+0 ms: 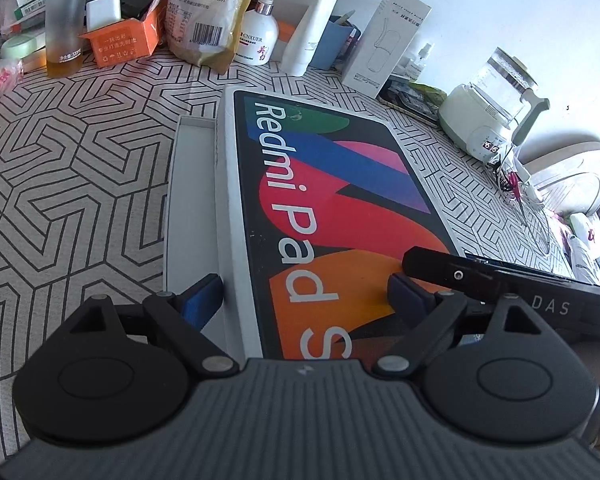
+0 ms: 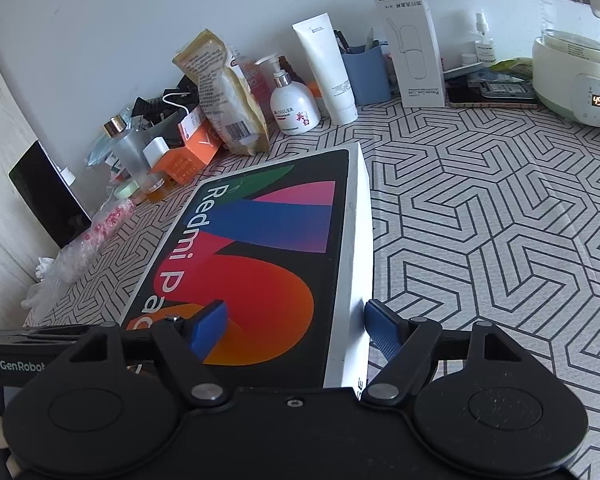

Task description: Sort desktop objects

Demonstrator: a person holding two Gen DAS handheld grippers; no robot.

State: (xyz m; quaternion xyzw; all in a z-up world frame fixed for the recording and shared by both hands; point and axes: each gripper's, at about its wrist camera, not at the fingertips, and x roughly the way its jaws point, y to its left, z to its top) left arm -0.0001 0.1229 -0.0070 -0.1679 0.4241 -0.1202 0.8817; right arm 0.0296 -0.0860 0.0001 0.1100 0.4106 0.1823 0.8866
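Redmi Pad lid [image 1: 340, 208] is straddled at 6 o'clock by both open tools [image 1: 304, 300] [image 2: 296, 328], ungripped; misalignment over tray [image 1: 188, 200] is risked.

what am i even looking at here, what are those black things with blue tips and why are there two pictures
Those are two hand-held grippers, each carried by a person rather than a robot. Each has a fisheye camera looking forward along its two blue-padded fingers, so one picture comes from the left hand-held gripper and the other from the right hand-held gripper.

Both straddle the near end of a Redmi Pad box lid, which sits over its white box base on a patterned tablecloth. The jaws are open; neither pinches the lid.

Along the wall stand a pump bottle, a white tube, a blue cup, a tall white carton and a kettle.
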